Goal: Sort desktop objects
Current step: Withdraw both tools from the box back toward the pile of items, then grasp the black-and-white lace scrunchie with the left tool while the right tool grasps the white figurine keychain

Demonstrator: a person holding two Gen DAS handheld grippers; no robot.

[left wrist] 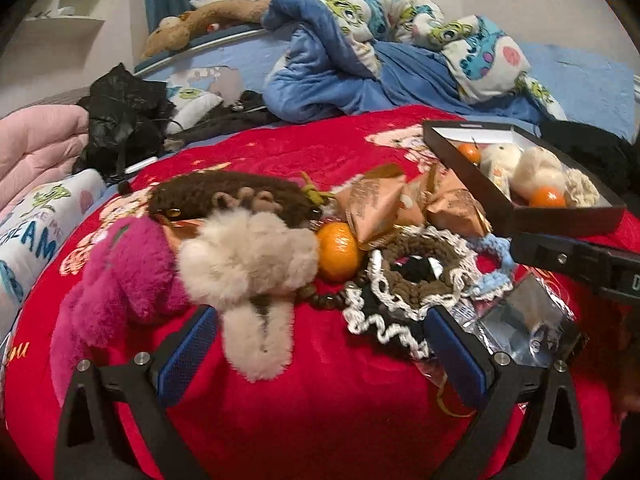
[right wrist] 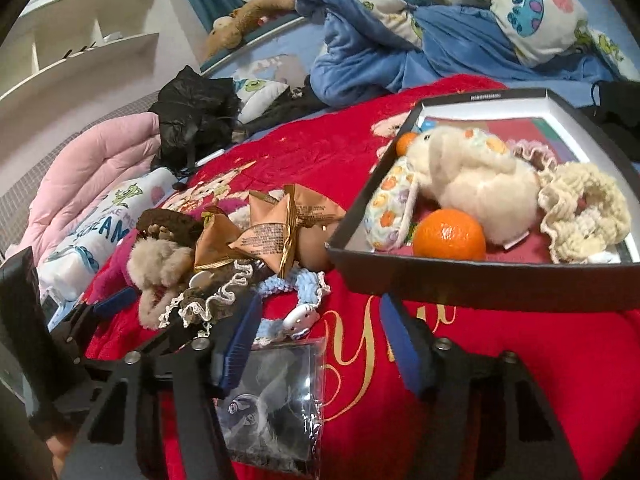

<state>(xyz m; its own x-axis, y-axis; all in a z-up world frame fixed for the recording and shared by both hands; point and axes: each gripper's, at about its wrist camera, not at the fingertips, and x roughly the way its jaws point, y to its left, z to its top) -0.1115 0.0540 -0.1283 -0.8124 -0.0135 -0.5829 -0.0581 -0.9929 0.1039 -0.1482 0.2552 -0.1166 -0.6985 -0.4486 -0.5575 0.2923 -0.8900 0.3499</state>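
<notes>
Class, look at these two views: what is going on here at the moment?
A person with a gripper in each hand is sorting small things on a red blanket into a black box. The box already holds a white plush, two oranges, and a cream scrunchie. A third orange, wrapped snacks and other plush items lie loose in a pile. The left gripper is open and empty near a beige fluffy clip. The right gripper is also empty, above a clear packet.
</notes>
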